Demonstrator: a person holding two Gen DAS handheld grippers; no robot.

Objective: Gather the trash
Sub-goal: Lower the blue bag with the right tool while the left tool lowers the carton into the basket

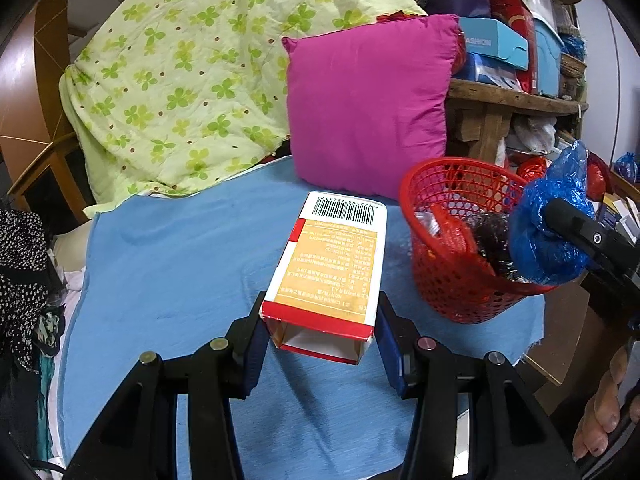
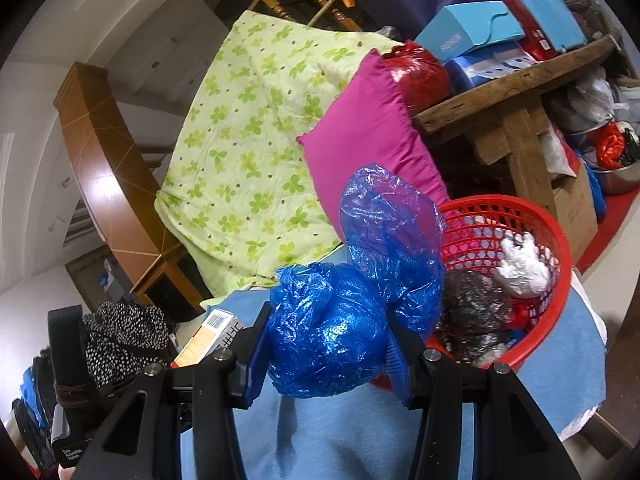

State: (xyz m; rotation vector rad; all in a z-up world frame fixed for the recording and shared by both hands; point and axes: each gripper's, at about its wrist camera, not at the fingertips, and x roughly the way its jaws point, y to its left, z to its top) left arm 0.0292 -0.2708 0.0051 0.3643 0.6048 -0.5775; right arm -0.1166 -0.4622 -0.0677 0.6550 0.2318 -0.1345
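Right gripper (image 2: pixel 326 356) was clamped on a crumpled blue plastic bag (image 2: pixel 332 320), poised just beside the rim of the red mesh basket (image 2: pixel 560 248) on the blue cloth (image 1: pixel 168 264). Left gripper (image 1: pixel 320 344) gripped an open-ended cardboard carton (image 1: pixel 332 264) between its 2 pads. Risk, on this showing: the basket already looked full and light, so a nudge to its rim could tip it, or the springy bag could slide off the heap.
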